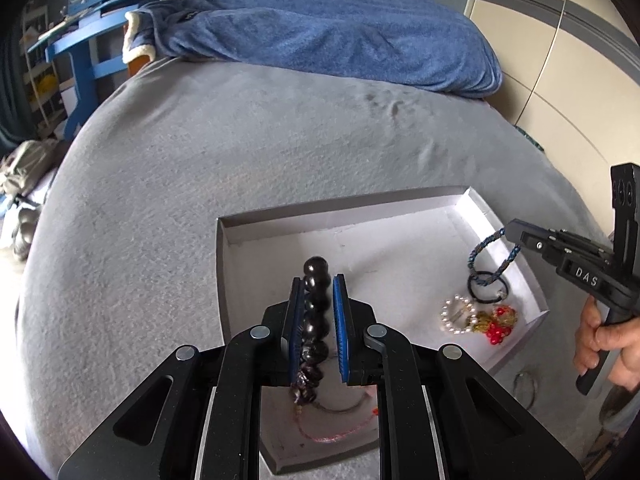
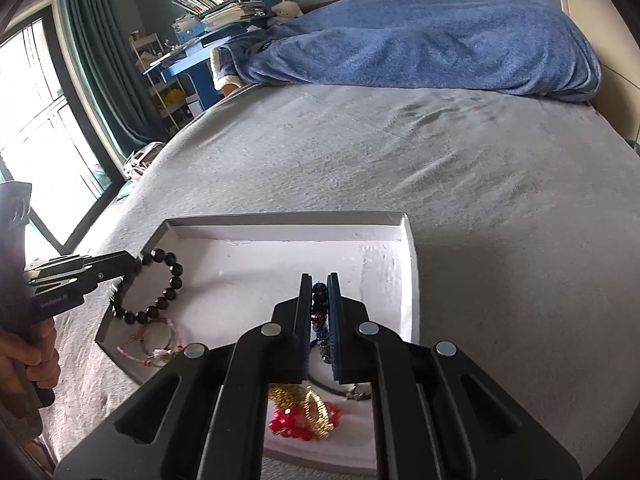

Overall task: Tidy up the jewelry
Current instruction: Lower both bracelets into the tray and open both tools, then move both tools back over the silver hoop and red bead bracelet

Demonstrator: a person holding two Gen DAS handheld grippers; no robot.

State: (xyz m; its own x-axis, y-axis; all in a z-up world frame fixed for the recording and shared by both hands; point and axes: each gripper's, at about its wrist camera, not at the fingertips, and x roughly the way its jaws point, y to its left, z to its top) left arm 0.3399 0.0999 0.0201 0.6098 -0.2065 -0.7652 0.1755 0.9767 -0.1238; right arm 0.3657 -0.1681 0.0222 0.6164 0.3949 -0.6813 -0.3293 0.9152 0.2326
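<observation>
- As both tools work over a white tray (image 1: 240, 236) on a grey bedspread (image 1: 168, 184), the left gripper (image 1: 317, 292) has its blue pads closed on a black bead bracelet (image 1: 316, 312) at lower centre of the left wrist view; the same bracelet (image 2: 160, 284) hangs as a loop at centre left of the right wrist view.
- At lower centre of the right wrist view, the right gripper (image 2: 320, 296) pinches a blue beaded bracelet (image 2: 320, 316), whose loop (image 1: 492, 256) dangles over the tray's right side in the left wrist view.
- Already in the tray: a pearl ring-shaped piece (image 1: 458, 314), a red bead cluster (image 1: 498, 330), a gold piece (image 2: 316, 412), a black band (image 1: 486, 286) and a pink cord bracelet (image 2: 156, 340).
- Judged from here, each bracelet should be lowered to a bare patch of lining, clear of the pieces lying there, before the jaws part.
- Dropping from height risks beads rolling into the neighbouring cluster or cords tangling.
- A blue blanket (image 1: 340, 40) fills the upper frame.
</observation>
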